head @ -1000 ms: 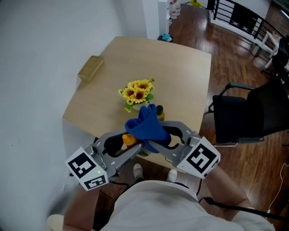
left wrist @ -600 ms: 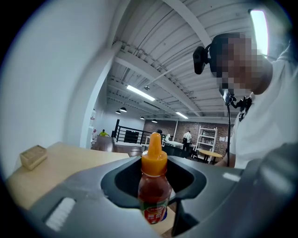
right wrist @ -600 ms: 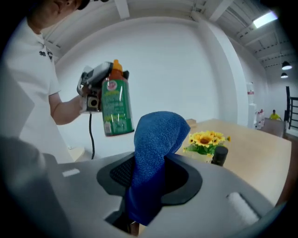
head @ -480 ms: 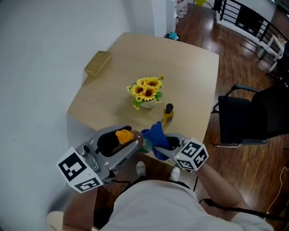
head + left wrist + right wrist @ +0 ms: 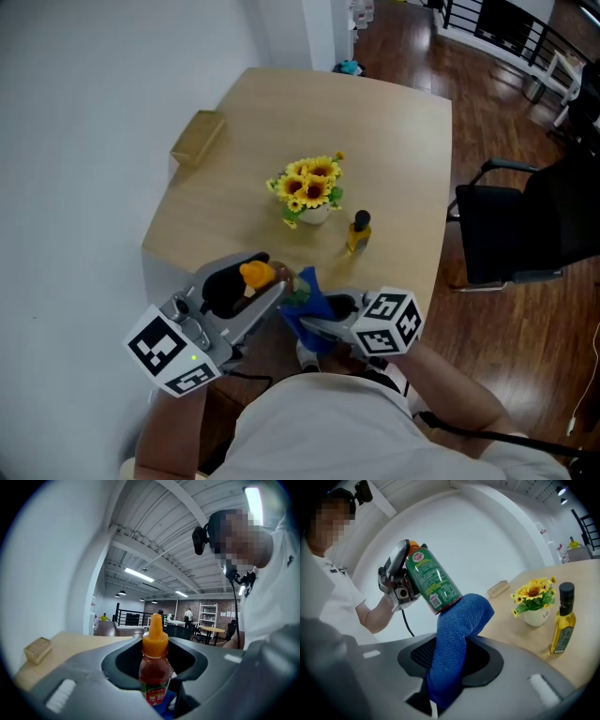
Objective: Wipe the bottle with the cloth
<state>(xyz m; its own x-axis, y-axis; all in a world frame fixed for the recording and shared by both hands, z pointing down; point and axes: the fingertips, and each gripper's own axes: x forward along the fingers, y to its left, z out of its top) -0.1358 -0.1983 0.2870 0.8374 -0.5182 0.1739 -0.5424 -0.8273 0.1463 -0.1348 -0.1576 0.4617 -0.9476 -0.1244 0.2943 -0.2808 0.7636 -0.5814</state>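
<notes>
Left gripper point(image 5: 155, 693) clamped on bottle point(image 5: 154, 667) of red sauce, orange cap, held off the near edge of the table point(image 5: 394, 122). Right gripper point(image 5: 440, 686) pinches blue cloth point(image 5: 457, 634), whose top touches the bottle's base. On the table: pot point(image 5: 314, 215) of sunflowers, oil bottle point(image 5: 359, 232) just beside it.

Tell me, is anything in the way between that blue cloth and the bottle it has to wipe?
Nothing visible does. The right gripper holds the blue cloth up against the base of the sauce bottle, which the left gripper grips. The two appear to touch. The sunflowers and oil bottle stand aside on the table.
</notes>
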